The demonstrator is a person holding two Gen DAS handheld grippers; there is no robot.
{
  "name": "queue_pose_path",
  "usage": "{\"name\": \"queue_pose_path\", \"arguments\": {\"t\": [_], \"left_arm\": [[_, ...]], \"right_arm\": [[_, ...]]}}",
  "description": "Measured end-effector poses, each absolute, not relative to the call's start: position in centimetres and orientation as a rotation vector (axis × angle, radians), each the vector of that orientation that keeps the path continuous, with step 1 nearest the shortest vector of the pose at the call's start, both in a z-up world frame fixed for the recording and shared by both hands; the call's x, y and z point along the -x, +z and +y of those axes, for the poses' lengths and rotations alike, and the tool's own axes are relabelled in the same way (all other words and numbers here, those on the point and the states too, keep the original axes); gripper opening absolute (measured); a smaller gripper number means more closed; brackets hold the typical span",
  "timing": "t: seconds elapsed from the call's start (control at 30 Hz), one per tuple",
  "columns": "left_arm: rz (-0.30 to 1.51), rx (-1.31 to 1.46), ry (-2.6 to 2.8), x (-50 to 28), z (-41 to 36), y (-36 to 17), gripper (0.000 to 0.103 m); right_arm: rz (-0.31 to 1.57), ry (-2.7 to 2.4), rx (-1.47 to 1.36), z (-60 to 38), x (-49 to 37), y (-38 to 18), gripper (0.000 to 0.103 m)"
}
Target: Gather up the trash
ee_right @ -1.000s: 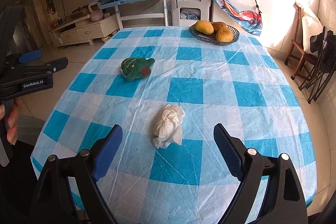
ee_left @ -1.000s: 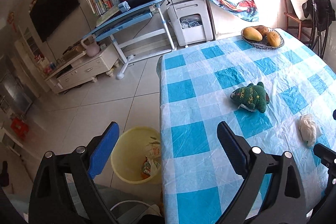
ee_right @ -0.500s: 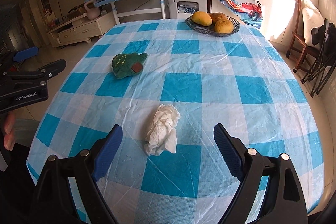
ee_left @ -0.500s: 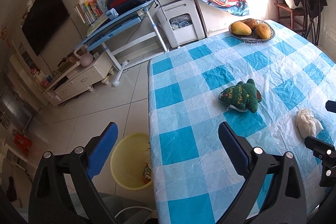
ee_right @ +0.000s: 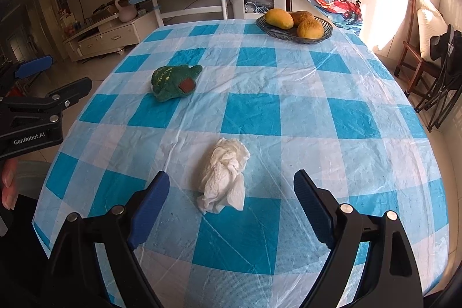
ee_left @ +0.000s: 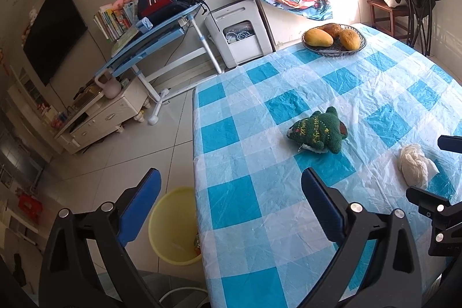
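A crumpled white tissue (ee_right: 223, 176) lies on the blue-and-white checked tablecloth (ee_right: 303, 111). My right gripper (ee_right: 231, 195) is open and empty, its fingers on either side of the tissue's near end, just above the table. The tissue also shows in the left wrist view (ee_left: 414, 165), with the right gripper's fingertips (ee_left: 424, 197) beside it. My left gripper (ee_left: 231, 192) is open and empty over the table's left edge. A yellow bin (ee_left: 170, 224) with some trash inside stands on the floor below it.
A green plush toy (ee_right: 174, 81) lies on the table's left half. A dark bowl of fruit (ee_right: 294, 25) stands at the far edge. A blue desk (ee_left: 153, 39), a white appliance (ee_left: 239, 33) and a wooden chair (ee_left: 387, 10) stand beyond the table.
My right gripper has moved forward, so the tissue now lies between its fingers. My left gripper has risen and swung right, showing more of the table and less of the bin.
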State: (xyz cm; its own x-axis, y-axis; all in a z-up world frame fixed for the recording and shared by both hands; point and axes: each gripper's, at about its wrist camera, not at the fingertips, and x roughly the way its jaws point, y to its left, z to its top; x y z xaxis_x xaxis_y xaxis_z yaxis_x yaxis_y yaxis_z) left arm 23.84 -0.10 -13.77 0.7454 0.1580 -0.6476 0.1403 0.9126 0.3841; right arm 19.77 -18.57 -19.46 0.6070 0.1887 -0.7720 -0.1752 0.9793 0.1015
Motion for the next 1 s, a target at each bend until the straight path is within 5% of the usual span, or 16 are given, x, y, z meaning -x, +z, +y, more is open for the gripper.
{"name": "queue_pose_path", "arguments": {"t": [0.4,0.67,1.0], "left_arm": [[0.762,-0.408,-0.021,-24.1,-0.1,-14.2,0.095],[0.782,-0.404,-0.042,-24.4,-0.5,-14.7,0.095],[0.883,-0.221,-0.196,-28.7,-2.4,-16.3,0.095]], "right_arm": [[0.904,0.204,-0.016,-18.9,-20.0,-19.9,0.067],[0.9,0.212,-0.011,-18.9,-19.9,-19.8,0.039],[0.905,0.254,0.059,-17.0,-19.4,-19.8,0.038]]}}
